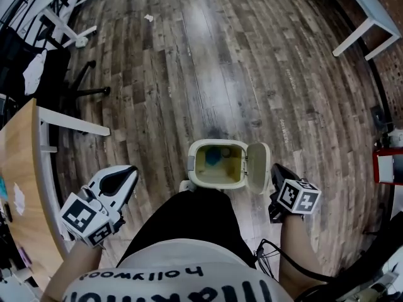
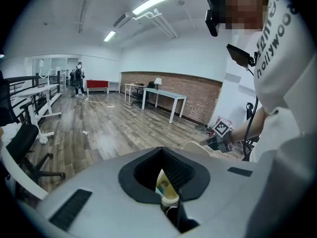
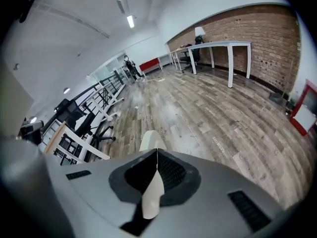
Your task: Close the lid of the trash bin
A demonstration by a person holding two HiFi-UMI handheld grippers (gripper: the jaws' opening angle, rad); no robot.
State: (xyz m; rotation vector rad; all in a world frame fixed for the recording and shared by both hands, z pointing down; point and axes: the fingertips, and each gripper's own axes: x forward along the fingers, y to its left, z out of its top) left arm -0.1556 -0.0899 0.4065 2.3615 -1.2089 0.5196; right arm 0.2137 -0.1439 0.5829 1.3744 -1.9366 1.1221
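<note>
The person stands right over the bin (image 1: 220, 143), arms down at either side of the body and forearms angled forward. The left gripper (image 1: 129, 173) is held low and well off to the bin's left, pointing forward and slightly inward. Its jaws are drawn together at the tips, leaving only a thin slit nearer the camera, and nothing is held in it. The right gripper (image 1: 278, 173) is on the other side, its dark tip just beside the outer edge of the lid (image 1: 258, 167). Its jaws are likewise closed to a slit and grip nothing. In its own view the lid (image 3: 150, 142) rises pale just beyond the tips (whether they touch it I cannot tell).

The bin sits on the floor (image 1: 252, 74) directly in front of the person's legs. Its mouth is open, with a blue thing (image 1: 213, 156) inside, and its lid is swung out to the right.

Ahead of the bin the boards are bare for a long way. A tabletop (image 1: 19, 168) edges in close on the left, with a chair (image 1: 82, 87) beyond it. A white table (image 1: 362, 14) stands far off to the right.
</note>
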